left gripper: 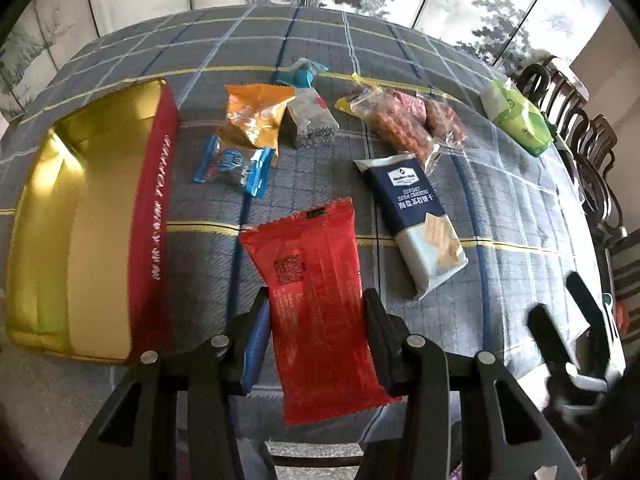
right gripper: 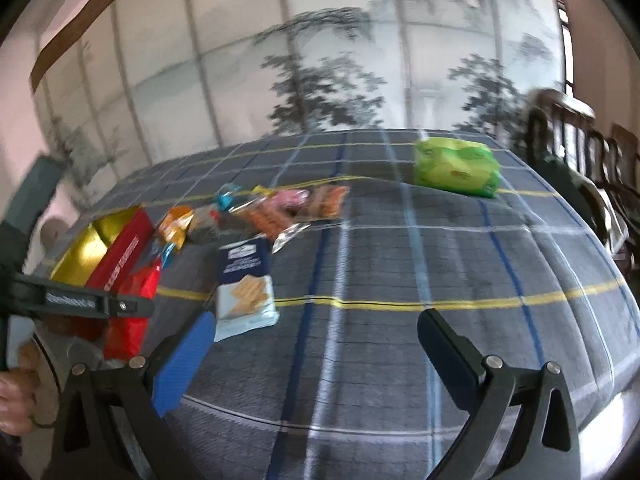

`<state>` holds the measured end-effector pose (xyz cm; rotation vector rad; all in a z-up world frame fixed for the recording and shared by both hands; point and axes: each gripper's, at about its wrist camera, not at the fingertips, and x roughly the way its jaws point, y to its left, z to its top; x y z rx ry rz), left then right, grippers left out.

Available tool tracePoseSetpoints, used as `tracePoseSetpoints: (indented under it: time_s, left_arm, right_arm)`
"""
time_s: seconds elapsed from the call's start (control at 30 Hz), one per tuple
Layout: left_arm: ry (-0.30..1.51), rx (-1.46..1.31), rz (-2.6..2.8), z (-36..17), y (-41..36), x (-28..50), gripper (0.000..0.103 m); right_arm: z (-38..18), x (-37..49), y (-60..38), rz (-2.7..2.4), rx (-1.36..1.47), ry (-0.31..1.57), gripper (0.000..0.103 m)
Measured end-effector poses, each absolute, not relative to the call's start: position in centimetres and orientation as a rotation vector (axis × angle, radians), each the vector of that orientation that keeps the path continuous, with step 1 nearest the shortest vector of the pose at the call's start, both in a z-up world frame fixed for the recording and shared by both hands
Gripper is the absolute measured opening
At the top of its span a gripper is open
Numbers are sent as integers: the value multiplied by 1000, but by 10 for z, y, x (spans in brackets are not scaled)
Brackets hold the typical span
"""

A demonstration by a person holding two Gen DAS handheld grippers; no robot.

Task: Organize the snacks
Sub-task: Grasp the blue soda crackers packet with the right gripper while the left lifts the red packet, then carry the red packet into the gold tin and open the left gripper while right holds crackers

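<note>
My left gripper (left gripper: 316,299) is shut on a red snack packet (left gripper: 308,256), its pads pressing the packet's two long sides, and the packet hangs above the checked tablecloth (left gripper: 520,220). To its left stands an open red box with a gold lining (left gripper: 154,208). In the right wrist view the same packet (right gripper: 132,304) shows at the left beside the box (right gripper: 120,256). My right gripper (right gripper: 316,320) is open over bare cloth, nothing between its fingers. A dark blue cracker pack (left gripper: 416,216) lies just right of the red packet.
Further back lie an orange packet (left gripper: 256,114), a blue-ended clear packet (left gripper: 236,166), a grey packet (left gripper: 308,120), a teal one (left gripper: 302,74) and clear bags of reddish snacks (left gripper: 404,120). A green pack (right gripper: 456,168) sits far right. Dark wooden chairs (right gripper: 580,140) line the right edge.
</note>
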<state>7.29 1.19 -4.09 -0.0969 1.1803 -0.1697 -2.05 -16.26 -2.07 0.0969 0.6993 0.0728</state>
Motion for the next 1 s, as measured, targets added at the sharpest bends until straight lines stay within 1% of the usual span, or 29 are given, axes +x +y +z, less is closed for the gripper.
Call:
tracePoseSetpoints:
  time_s: [0.27,0.5,0.67,0.73,0.77,0.8,0.83,1.0]
  left_arm:
    - [1146,-120,-177,-19,21,65,41]
    - [1119,-118,-178,-5,28,60,41]
    - [1103,-120,-175,2,33,57,41]
    - [1098,-120,-173,4,34,57,41]
    - [1096,-121,-175,5,35,56,41]
    - [1094,-121,-177,6,36,55,41]
    - [1091,-120,-175,7,37,55,41]
    - [1079,-122,-171,12,43,55,41]
  right_arm:
    - [-27,24,-125,217,23,776,103]
    - [-44,61,-97,220,-70,847,103]
    - [-57,81,-93,205,-70,895,102]
    - [-63,87,-88,207,-86,925,90]
    - [-68,91,-86,205,-96,951,66]
    - [-71,92,-85,216,-86,964,56]
    - [-72,90,-84,219,-92,949,51]
    - [-77,87,-95,255,-36,950,50]
